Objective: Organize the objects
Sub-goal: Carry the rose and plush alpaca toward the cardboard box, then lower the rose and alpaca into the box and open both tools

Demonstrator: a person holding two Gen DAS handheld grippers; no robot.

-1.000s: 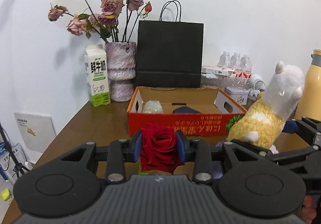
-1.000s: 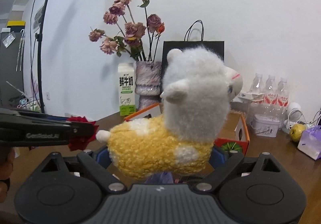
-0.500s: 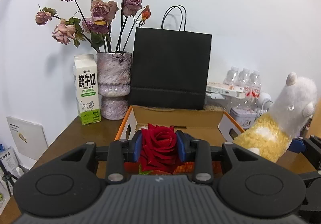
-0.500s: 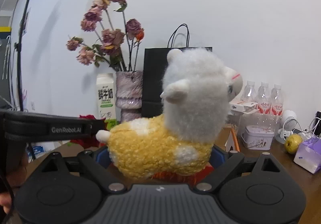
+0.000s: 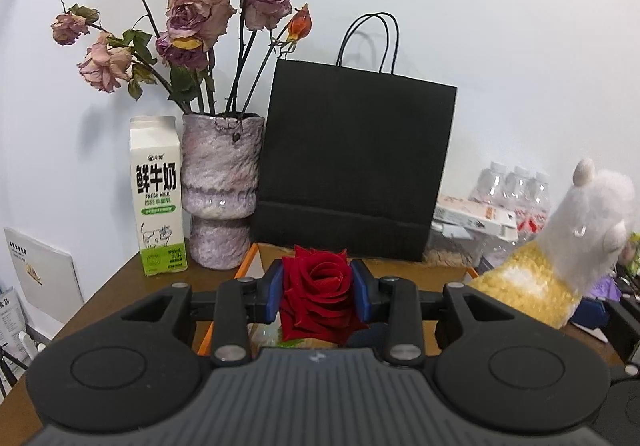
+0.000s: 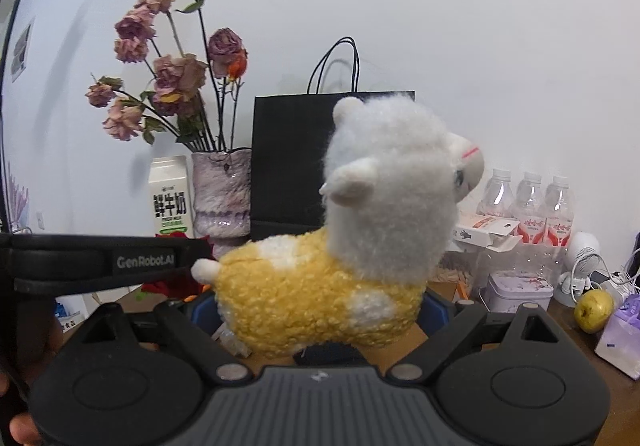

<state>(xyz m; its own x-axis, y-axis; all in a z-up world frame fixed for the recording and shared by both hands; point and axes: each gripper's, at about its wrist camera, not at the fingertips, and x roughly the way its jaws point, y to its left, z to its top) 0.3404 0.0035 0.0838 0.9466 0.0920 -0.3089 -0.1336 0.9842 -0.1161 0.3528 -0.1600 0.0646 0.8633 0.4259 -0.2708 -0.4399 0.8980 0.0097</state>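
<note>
Both items are in hand and off the table, so the picking looks done and the placing is left; nothing of either is set down yet. The left gripper point(image 5: 318, 296) is clamped on the red rose point(image 5: 319, 296), its blue pads pressing the bloom from both sides; the right gripper point(image 6: 320, 312) stands wide but is closed on the plush alpaca point(image 6: 340, 266), whose yellow body fills the gap between the jaws while its white head rises above them. Just ahead of and below the left gripper lies the orange cardboard box point(image 5: 248, 266), open at the top; most of its inside is hidden behind the rose and the tool, so its contents cannot be told. Beyond the box stands the black paper bag point(image 5: 356, 166), upright against the wall; what it holds is not visible. To its left, a mottled vase point(image 5: 220, 182) holds dried roses point(image 5: 192, 14), with a milk carton point(image 5: 158, 194) just beside it. The box seems the likely place for both things, judging by where the grippers point.
</note>
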